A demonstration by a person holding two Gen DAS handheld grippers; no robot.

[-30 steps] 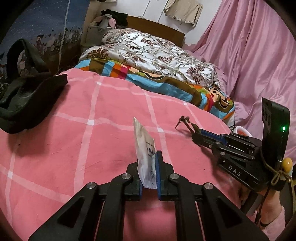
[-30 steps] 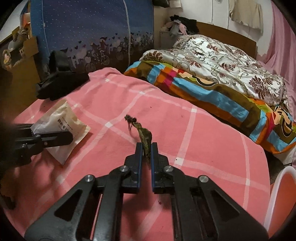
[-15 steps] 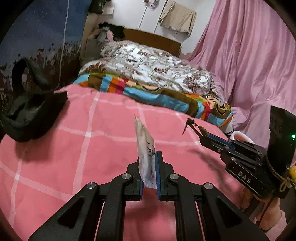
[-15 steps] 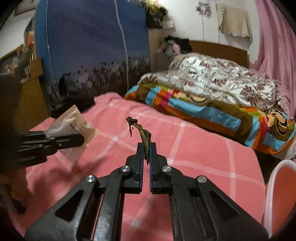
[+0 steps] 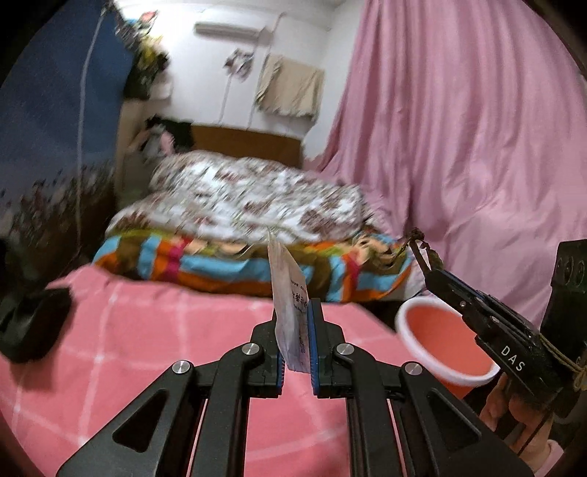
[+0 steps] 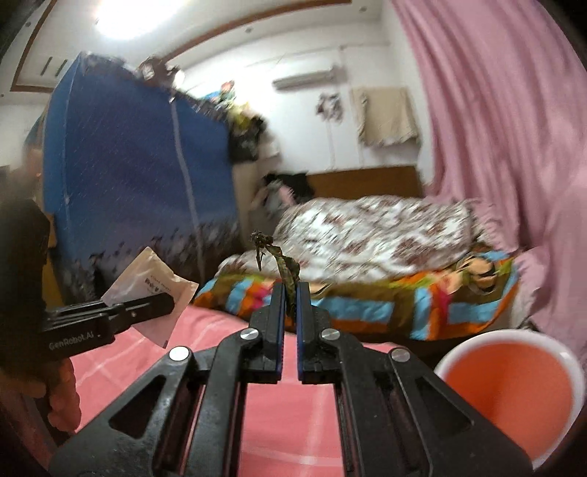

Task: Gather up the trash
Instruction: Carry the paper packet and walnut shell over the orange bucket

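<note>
Both claws were clamped: the left gripper (image 5: 295, 330) held a white packet (image 5: 290, 293), the right gripper (image 6: 290, 304) a withered sprig (image 6: 282, 262), near the orange bucket (image 6: 513, 400).

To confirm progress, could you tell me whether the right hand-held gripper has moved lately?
Yes: the right hand-held gripper, holding the dried leaf, rose off the pink blanket toward the bucket.

Indoor room light, fairly bright. Ceiling lamp (image 6: 121, 16) blows out to white glare at top left of the right wrist view. Both views show heavy fisheye bending and a black vignette at the corners. Motion blur smears the quilt (image 5: 256, 198), wardrobe (image 6: 135, 172) and curtain (image 5: 458, 146). Left claw (image 5: 296, 330) and right claw (image 6: 290, 312) stay sharp. Bucket (image 6: 510, 389) soft-edged. Shadows soft on the pink bed (image 5: 146, 330). Colours slightly washed.
</note>
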